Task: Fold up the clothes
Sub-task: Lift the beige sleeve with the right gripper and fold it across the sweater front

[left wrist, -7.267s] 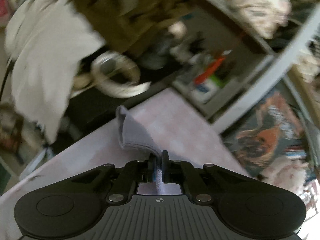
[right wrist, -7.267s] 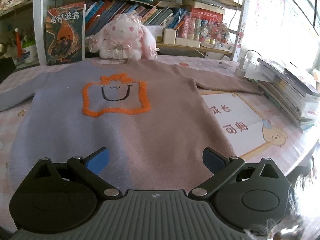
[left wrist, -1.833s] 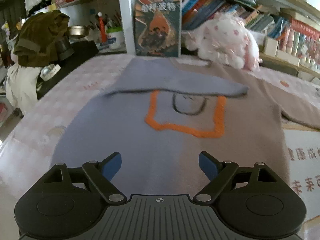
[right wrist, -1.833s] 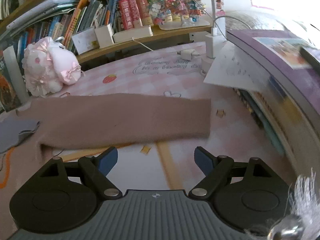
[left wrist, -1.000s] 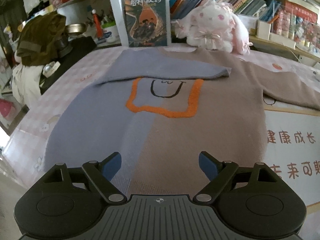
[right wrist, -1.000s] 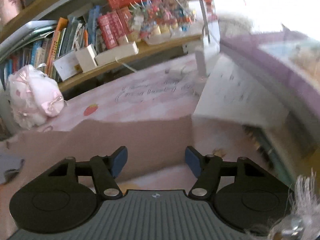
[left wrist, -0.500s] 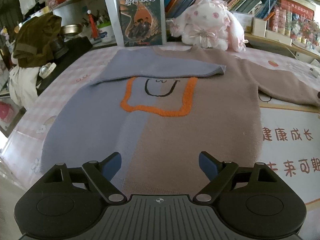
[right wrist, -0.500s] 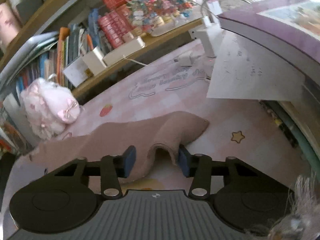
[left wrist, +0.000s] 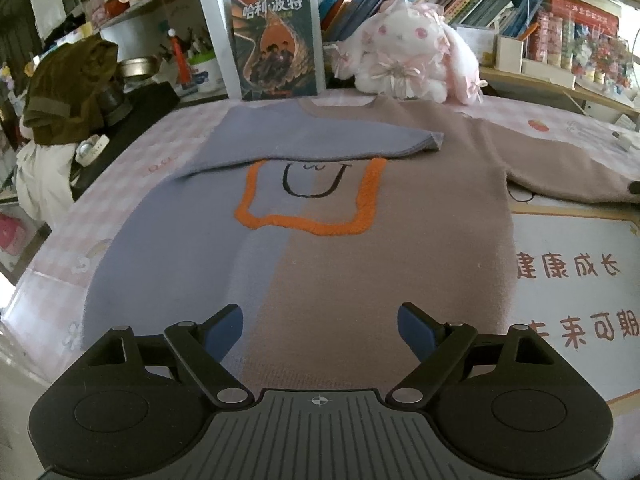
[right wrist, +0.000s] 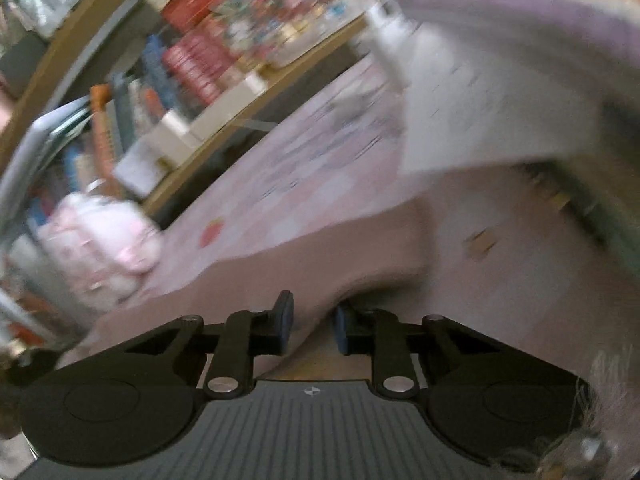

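Note:
A sweater [left wrist: 320, 264], half blue-grey and half brown with an orange frame and a smile on the chest, lies flat on the pink checked table [left wrist: 60, 312]. Its blue-grey sleeve [left wrist: 320, 140] is folded across the chest. The brown sleeve [left wrist: 560, 168] stretches out to the right. My left gripper [left wrist: 320, 328] hangs open over the hem with nothing between its fingers. In the blurred right wrist view, my right gripper [right wrist: 312, 324] is closing its jaws on a raised fold of the brown sleeve [right wrist: 320, 264] near the cuff.
A pink plush rabbit [left wrist: 408, 60] and a standing book [left wrist: 276, 44] sit behind the collar under bookshelves. A white poster with red characters [left wrist: 572, 280] lies right of the sweater. A stack of books and papers [right wrist: 500, 92] rises beyond the cuff. Dark clothes [left wrist: 68, 88] are heaped at far left.
The right gripper's jaws have narrowed around the brown sleeve's end, bunching and lifting it, and the view has rolled. The left gripper's view has stayed almost the same.

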The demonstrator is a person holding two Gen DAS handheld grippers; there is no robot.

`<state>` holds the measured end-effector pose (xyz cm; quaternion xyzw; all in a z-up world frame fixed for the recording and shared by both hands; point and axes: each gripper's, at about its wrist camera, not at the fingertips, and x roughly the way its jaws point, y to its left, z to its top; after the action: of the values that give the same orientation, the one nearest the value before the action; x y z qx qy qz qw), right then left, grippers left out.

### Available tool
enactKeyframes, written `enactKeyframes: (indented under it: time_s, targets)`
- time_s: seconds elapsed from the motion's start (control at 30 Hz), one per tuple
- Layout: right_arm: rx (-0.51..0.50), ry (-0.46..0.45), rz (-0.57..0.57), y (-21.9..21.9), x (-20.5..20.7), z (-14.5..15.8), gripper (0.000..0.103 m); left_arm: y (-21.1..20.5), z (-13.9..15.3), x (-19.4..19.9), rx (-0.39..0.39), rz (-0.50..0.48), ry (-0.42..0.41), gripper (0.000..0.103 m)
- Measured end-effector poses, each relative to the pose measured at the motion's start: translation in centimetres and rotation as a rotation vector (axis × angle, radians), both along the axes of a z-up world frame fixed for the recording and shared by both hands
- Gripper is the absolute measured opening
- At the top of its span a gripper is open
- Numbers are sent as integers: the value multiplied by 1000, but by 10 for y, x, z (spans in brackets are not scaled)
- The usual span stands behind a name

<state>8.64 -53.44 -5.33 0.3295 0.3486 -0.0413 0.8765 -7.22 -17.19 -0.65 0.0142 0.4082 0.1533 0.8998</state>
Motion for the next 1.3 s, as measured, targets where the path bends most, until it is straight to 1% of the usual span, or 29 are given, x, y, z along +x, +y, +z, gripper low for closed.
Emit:
enactKeyframes:
  time_s: [0.17,0.2,0.23,0.27,0.33,0.5,0.67,0.8,0.9,1.07,1.2,1.3]
  targets:
    - [7,8,-26,-15,-4,-3,19,6,-3,1,-29,36,4,87]
    - [6,14,-21,-17,-4,-4,16,7,-3,2,-33,39,5,87]
    - [2,28,-12,-16,-3,-4,7,8,-4,2,-37,42,6,87]
    - [5,39,-1,-17,0,-4,5,9,-4,3,-41,44,7,87]
    - [11,40,13,-16,-1,-3,5,8,-5,2,-40,40,5,87]
    - [11,-38,74,-7,-2,22,5,11,-6,0,-34,26,-6,87]
    - [53,-136,165,20,5,57,5,21,-4,-2,-36,17,-36,87]
    - [85,-197,252,58,16,85,5,32,0,-5,-33,-6,-69,87]
    - [98,-240,318,94,24,104,5,43,4,-11,-27,-40,-111,87]
    - [64,-299,406,158,36,140,5,68,8,-16,0,-164,-160,87]
    - [38,-307,444,220,43,155,5,98,14,-22,12,-247,-193,87]
    - [25,-310,475,269,49,163,5,126,15,-23,12,-286,-197,87]
